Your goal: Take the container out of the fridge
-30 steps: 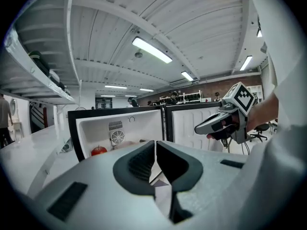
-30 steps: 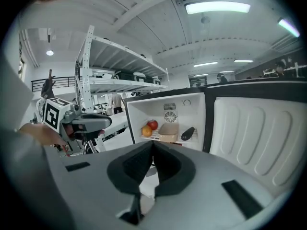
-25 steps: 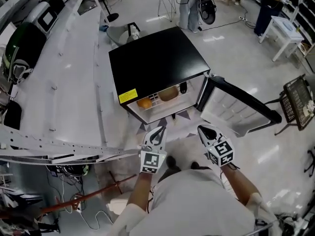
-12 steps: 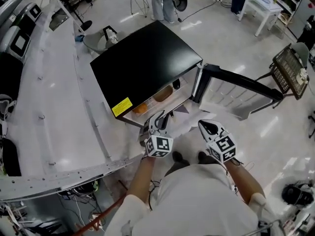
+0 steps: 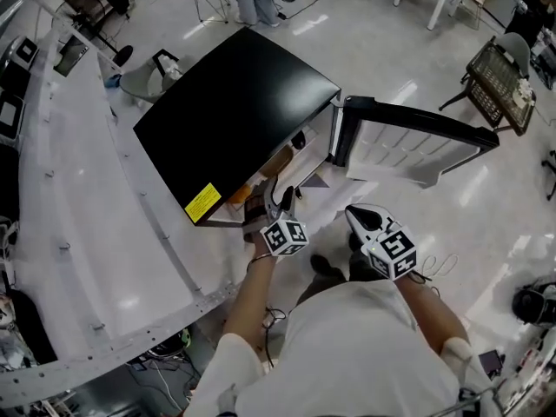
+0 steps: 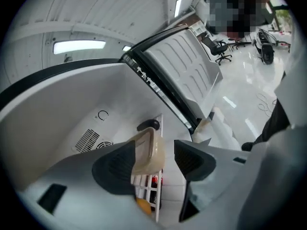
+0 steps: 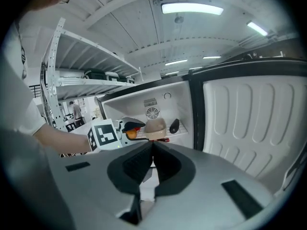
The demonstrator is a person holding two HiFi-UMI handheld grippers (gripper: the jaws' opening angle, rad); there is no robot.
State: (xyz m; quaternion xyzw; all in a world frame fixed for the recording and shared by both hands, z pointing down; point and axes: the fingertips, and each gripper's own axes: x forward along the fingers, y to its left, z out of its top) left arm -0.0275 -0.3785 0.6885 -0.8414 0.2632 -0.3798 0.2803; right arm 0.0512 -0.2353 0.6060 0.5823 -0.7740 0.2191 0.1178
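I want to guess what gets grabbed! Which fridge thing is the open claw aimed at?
The beige container: it shows in the gap of the left gripper, whose jaws have just been opening. The orange fruit and dark object sit outside it.

Small black fridge (image 5: 234, 111), white inside, with its door (image 5: 408, 142) swung wide open to one side. The container (image 7: 155, 127) is a rounded beige tub with a lid. It sits upright on the fridge's wire shelf (image 7: 183, 128), about mid-shelf, just below the round vent (image 7: 152, 112) in the back wall. It's not out yet.
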